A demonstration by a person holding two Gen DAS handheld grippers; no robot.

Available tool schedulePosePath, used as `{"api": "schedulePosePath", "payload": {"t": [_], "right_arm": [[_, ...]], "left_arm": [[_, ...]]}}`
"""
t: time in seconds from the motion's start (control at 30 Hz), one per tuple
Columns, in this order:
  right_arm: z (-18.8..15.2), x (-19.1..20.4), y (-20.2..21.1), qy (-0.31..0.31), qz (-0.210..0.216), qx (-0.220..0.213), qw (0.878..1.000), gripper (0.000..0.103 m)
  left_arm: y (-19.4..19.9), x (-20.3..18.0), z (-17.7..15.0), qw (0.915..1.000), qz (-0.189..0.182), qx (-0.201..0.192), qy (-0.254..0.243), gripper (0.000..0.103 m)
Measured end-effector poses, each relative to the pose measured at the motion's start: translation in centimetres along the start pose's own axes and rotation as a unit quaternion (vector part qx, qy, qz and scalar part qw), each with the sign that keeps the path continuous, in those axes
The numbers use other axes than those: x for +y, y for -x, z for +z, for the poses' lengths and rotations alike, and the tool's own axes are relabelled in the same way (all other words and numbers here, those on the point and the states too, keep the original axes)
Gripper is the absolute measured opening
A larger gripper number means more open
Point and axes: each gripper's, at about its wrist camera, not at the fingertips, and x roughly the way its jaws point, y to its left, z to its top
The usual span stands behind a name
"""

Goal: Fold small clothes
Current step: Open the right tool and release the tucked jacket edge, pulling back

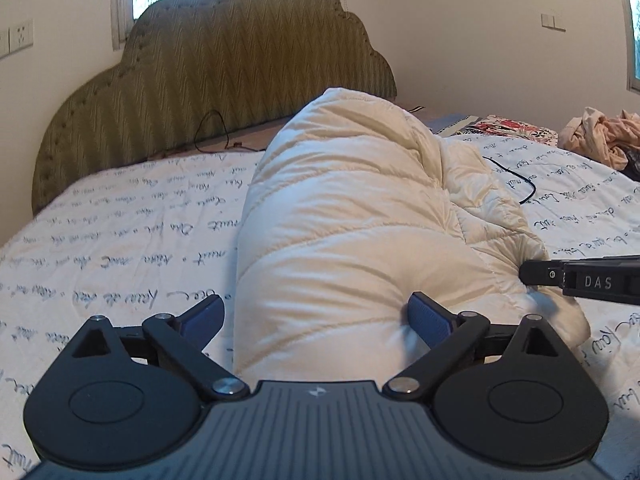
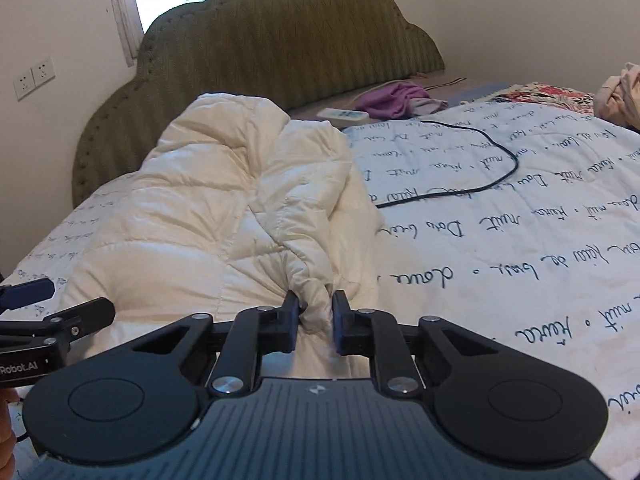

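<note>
A cream quilted puffer jacket (image 1: 352, 216) lies bunched on the bed. My left gripper (image 1: 316, 320) stands wide open, its blue pads on either side of the jacket's near bulge without pressing it. In the right wrist view the same jacket (image 2: 192, 216) fills the left half, and my right gripper (image 2: 316, 312) is shut on a bunched fold of its near edge. The right gripper's black fingers (image 1: 560, 274) also reach into the left wrist view from the right edge, at the jacket's hem. The left gripper's fingers (image 2: 28, 294) show at the left edge of the right wrist view.
The bed sheet (image 2: 500, 248) is white with dark script. A green scalloped headboard (image 1: 224, 76) stands behind. A black cable (image 2: 472, 184) loops over the sheet. A purple garment (image 2: 392, 98), a power strip (image 2: 340, 114), a floral cloth (image 1: 508, 128) and a pinkish clothes pile (image 1: 600, 136) lie at the far side.
</note>
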Motion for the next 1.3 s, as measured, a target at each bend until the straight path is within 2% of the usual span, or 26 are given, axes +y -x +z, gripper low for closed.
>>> {"api": "schedulePosePath", "payload": {"t": [0.1, 0.3, 0.4, 0.5, 0.57, 0.63, 0.73, 0.87, 1.3], "right_arm": [[-0.5, 0.5, 0.3, 0.015, -0.016, 0.006, 1.000, 0.015], [-1.2, 0.2, 0.2, 0.001, -0.019, 0.022, 1.000, 0.015], [-1.4, 0.5, 0.7, 0.006, -0.033, 0.018, 0.999, 0.030], [-1.6, 0.7, 2.6, 0.005, -0.066, -0.020, 0.998, 0.046], [-1.8, 1.9, 4.2, 0.029, -0.075, -0.058, 0.995, 0.046], [-2.1, 3.6, 5.1, 0.068, -0.044, -0.074, 0.994, 0.045], [-2.5, 5.2, 4.4, 0.101, -0.003, -0.051, 0.994, 0.042], [-3.5, 4.5, 1.8, 0.084, -0.010, 0.001, 0.996, 0.043], [-4.5, 5.3, 3.7, 0.082, -0.038, -0.003, 0.996, 0.050]], "left_arm": [[0.0, 0.2, -0.2, 0.9999, -0.005, 0.006, 0.009, 0.099], [-0.1, 0.2, -0.8, 0.9995, -0.017, 0.020, 0.020, 0.099], [-0.2, 0.2, -1.1, 0.9995, -0.015, 0.021, 0.016, 0.099], [-0.2, -0.1, -1.2, 0.9996, -0.013, 0.023, 0.012, 0.100], [-0.3, -0.3, -1.4, 0.9996, -0.012, 0.024, 0.011, 0.101], [-0.3, -0.5, -1.6, 0.9996, -0.010, 0.024, 0.010, 0.101], [-0.3, -0.8, -1.8, 0.9997, -0.006, 0.023, 0.007, 0.102], [-0.1, -0.9, -2.1, 0.9996, -0.007, 0.026, 0.003, 0.102], [1.1, -0.8, -3.4, 0.9997, -0.001, 0.023, 0.010, 0.102]]}}
